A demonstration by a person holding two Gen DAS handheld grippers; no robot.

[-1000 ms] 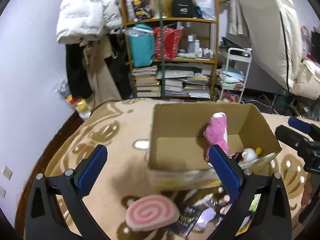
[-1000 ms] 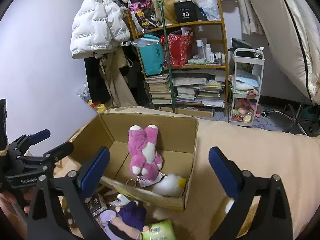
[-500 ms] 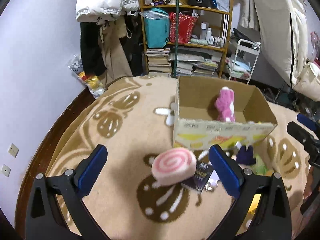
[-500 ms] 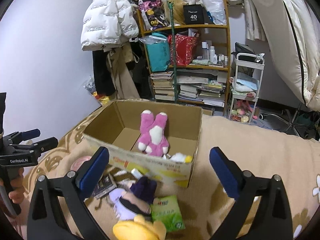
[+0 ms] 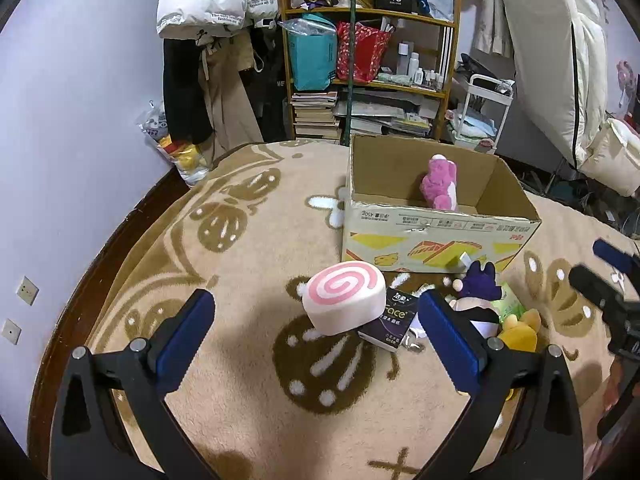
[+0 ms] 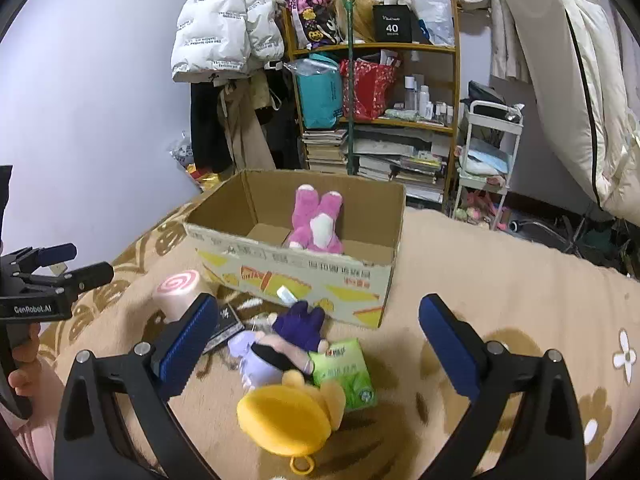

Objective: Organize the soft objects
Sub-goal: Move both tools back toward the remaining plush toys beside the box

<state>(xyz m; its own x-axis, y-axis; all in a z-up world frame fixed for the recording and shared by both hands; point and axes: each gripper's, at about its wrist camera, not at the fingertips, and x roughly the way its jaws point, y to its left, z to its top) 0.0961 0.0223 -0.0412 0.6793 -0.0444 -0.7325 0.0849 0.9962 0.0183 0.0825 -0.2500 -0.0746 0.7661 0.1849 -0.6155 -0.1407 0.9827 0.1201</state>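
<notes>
Both grippers, left (image 5: 316,330) and right (image 6: 318,338), hover with fingers spread wide and empty, swirl cushion (image 5: 345,297) and plush toys (image 6: 280,354) lying before the cardboard box (image 6: 304,276).

Two hand-held grippers, each a matte black frame with angular, triangular-cutout arms and silver screws at the joints. The left gripper (image 5: 316,336) and the right gripper (image 6: 316,344) carry ribbed blue pads (image 5: 185,330) on the inner faces of their fingers. At 9 o'clock in the right wrist view, white lettering reads "GenRobot.AI" (on the left unit's side); beneath it, a bare-skinned hand (image 6: 22,364) and a pink sleeve (image 6: 34,440).
</notes>
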